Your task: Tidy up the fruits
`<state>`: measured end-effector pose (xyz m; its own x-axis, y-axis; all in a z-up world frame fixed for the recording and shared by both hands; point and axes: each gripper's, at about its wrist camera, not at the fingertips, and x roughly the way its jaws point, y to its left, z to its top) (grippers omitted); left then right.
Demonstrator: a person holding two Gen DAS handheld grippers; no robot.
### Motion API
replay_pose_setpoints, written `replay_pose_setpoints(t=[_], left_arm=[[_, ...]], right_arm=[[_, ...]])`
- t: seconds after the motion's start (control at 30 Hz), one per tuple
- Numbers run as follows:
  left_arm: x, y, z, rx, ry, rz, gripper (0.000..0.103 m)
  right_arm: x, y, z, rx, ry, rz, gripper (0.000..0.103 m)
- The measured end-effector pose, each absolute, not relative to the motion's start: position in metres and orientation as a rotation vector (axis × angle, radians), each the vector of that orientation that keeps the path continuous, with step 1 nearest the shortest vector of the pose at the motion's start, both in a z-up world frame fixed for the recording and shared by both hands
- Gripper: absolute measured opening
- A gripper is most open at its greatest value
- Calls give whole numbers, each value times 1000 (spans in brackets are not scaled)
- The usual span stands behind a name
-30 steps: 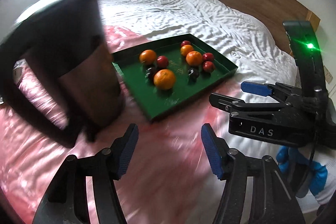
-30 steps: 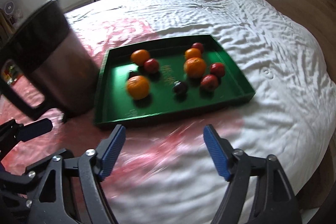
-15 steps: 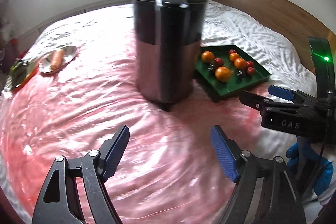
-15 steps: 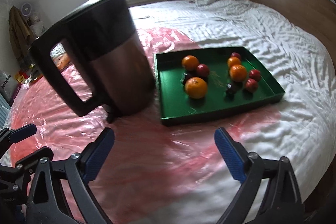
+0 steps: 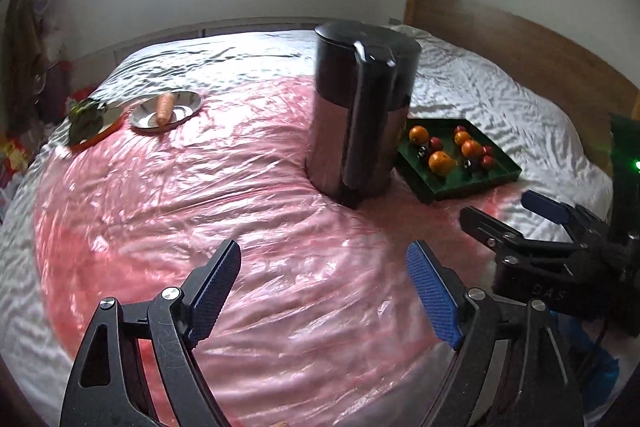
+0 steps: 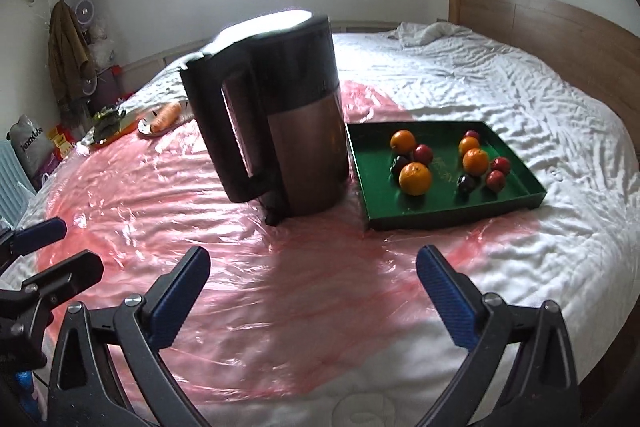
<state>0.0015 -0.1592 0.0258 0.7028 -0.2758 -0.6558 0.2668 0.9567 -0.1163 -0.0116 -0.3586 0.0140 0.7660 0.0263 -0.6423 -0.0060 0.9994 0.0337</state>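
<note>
My left gripper [image 5: 324, 293] is opening, with only pink plastic sheeting [image 5: 160, 211] below its jaws; my right gripper [image 6: 314, 293] stands spread wide and empty. From the left I read "DAS" on the right gripper's body, and see a carrot [image 5: 165, 105] lying on a metal plate [image 5: 188, 107]. The right view shows the kettle [image 6: 280, 123] side-on with its handle, the green tray [image 6: 516, 205] just beside it, and in it oranges [image 6: 416, 179], red fruits [image 6: 423, 154] and dark fruits [image 6: 466, 183]. A bag by the wall carries writing I cannot read.
</note>
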Motion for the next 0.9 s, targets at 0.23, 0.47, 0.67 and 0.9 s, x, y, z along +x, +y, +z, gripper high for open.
replay_pose_setpoints(t=[0.23,0.47,0.67,0.9], left_arm=[[-9,-140,34,-48,685,-214,87],[-19,-132,41,-33,646,-188,91],[-23,-132,39,-22,646,-175,92],[-23,-129,38,-22,655,-148,92]], right_arm=[[-23,-348,22,-15,676,20,103],[-26,-346,23,-5,656,22,103],[-26,-344,21,-3,654,30,103],[-25,-338,24,-14,649,47,103]])
